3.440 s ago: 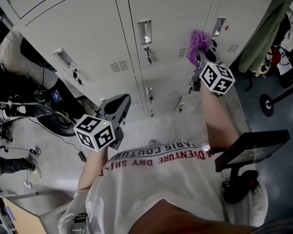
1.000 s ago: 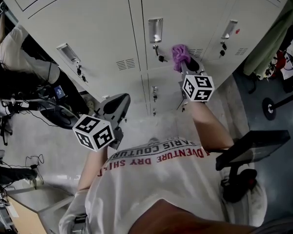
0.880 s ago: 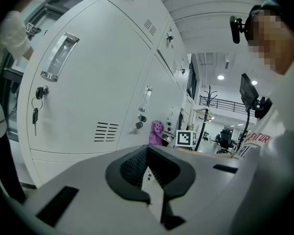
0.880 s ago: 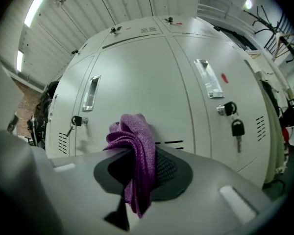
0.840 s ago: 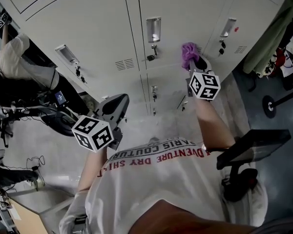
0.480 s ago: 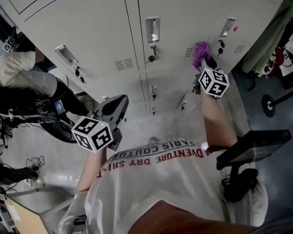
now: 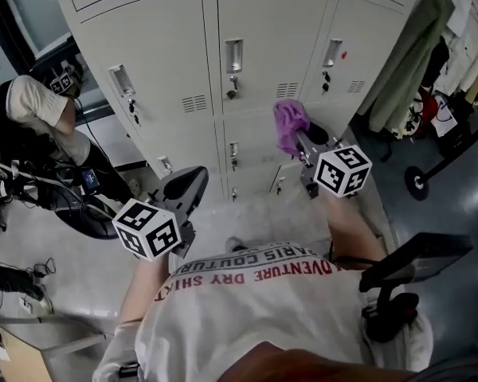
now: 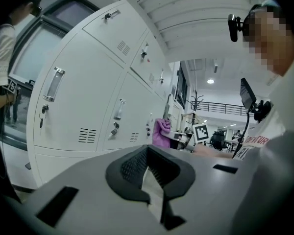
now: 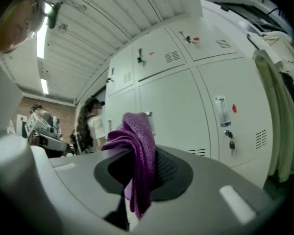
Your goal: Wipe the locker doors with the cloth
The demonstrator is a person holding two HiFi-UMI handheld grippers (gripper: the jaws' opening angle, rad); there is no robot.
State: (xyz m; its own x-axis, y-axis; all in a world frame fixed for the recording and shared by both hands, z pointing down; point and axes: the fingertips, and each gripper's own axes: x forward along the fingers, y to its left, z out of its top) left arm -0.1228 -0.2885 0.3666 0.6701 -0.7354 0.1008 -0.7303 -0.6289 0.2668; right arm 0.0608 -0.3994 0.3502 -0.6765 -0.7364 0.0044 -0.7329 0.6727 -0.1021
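Before the pale grey metal locker doors [image 7: 163, 50], the right gripper [image 7: 301, 139] clamps a purple knitted cloth [image 7: 287, 122], holding it near the lower middle door, apart from it. Lower down, the left gripper [image 7: 184, 188] hangs with jaws drawn together, empty.

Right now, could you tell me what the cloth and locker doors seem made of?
The purple cloth looks like knitted or microfibre fabric: ribbed texture, soft folds. The locker doors are likely painted sheet metal: smooth matte surface, punched vent slots.
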